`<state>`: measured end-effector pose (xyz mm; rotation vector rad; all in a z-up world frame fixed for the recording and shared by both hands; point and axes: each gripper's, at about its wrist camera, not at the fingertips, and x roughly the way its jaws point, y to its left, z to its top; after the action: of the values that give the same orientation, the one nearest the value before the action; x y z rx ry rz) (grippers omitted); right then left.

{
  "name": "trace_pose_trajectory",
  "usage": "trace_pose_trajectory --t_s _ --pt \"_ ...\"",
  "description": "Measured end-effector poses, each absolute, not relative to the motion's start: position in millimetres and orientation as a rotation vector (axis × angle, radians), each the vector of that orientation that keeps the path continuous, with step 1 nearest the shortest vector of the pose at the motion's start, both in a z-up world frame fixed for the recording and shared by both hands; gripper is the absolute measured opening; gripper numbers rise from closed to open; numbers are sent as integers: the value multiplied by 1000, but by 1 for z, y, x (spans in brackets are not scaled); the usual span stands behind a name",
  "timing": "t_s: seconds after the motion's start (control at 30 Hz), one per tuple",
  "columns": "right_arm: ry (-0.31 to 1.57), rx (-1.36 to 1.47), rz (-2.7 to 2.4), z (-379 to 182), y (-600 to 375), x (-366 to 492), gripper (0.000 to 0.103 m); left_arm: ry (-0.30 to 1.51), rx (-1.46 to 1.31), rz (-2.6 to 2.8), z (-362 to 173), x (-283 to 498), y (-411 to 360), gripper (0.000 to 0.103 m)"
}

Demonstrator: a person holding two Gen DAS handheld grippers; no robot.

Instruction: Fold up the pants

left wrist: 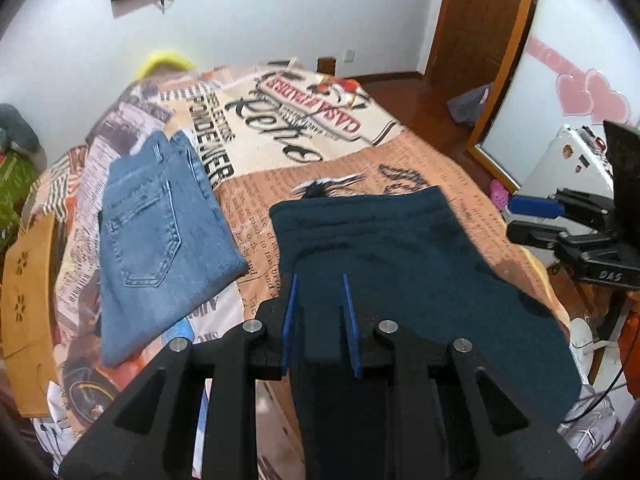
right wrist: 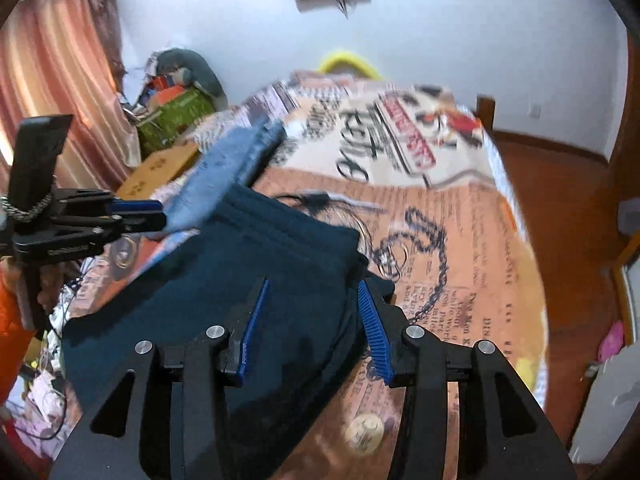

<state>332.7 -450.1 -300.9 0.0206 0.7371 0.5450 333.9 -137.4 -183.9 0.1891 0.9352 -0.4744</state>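
Note:
Dark navy pants [left wrist: 404,264] lie on the bed, waistband at the far end, legs hanging toward me over the near edge. My left gripper [left wrist: 320,280] is open above the pants' left part, its blue pads apart with cloth showing between them. My right gripper [right wrist: 314,286] is open wide over the pants [right wrist: 248,280] near their right edge. The right gripper also shows at the right of the left wrist view [left wrist: 560,220]. The left gripper also shows at the left of the right wrist view [right wrist: 132,212].
Folded blue jeans [left wrist: 160,236] lie on the bed to the left of the navy pants. The bedspread [left wrist: 320,136] has a newspaper print. A brown box [left wrist: 28,312] stands left of the bed. A wooden floor [right wrist: 560,216] and a mirror [left wrist: 560,92] are on the right.

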Motion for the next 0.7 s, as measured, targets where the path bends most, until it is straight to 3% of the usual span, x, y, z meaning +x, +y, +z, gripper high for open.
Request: trace_pose_trajectory --t_s 0.2,0.33,0.6,0.7 --pt "673 -3 565 -271 -447 290 42 884 174 -483 -166 300 -140 38" --pt "676 0 586 -272 -440 268 42 889 147 -498 -169 277 -141 41" --pt "819 -10 636 -326 -403 263 42 975 217 -495 -213 245 -152 42" --pt "878 -43 631 -353 -396 260 42 977 204 -488 -229 234 -145 49"
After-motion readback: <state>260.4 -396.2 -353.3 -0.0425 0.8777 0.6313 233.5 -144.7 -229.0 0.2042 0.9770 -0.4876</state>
